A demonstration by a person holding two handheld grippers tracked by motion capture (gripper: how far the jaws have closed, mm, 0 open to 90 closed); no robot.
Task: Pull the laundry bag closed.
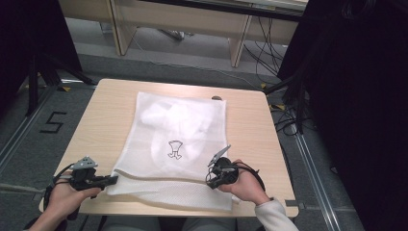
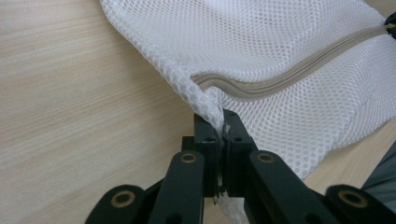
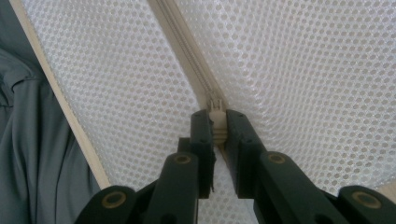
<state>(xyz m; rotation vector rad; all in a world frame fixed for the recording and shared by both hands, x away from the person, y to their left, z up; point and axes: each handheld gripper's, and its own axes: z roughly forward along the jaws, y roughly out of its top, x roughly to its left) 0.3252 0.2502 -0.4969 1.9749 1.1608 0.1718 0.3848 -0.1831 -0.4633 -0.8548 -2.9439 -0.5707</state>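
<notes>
High view places the white mesh laundry bag (image 1: 178, 144) flat in the middle of the table (image 1: 101, 115), its near edge hanging slightly over my side, with folded white cloth (image 1: 178, 122) visible through the netting. I hold the left tongs (image 1: 113, 180) at the bag's near left corner and the right tongs (image 1: 210, 179) on the near edge toward the right. Left gripper view confirms the left tongs (image 2: 223, 133) are clamped on a pinch of mesh at the corner, just beside the end of the beige zipper (image 2: 280, 81). Right gripper view shows the right tongs (image 3: 215, 126) closed on the zipper pull (image 3: 215, 109), with the zipper tape running away up the frame; whether the teeth behind the pull are joined or parted I cannot tell from here. I judge the step in hand to be working the zipper: the corner is anchored, the pull is gripped. The next move calls for drawing the right tongs along the zipper line while the left tongs keep the mesh taut, so the slider does not bunch the fabric. The high view gives the layout and both hands; the gripper views alone resolve what each pair of tongs pinches.
</notes>
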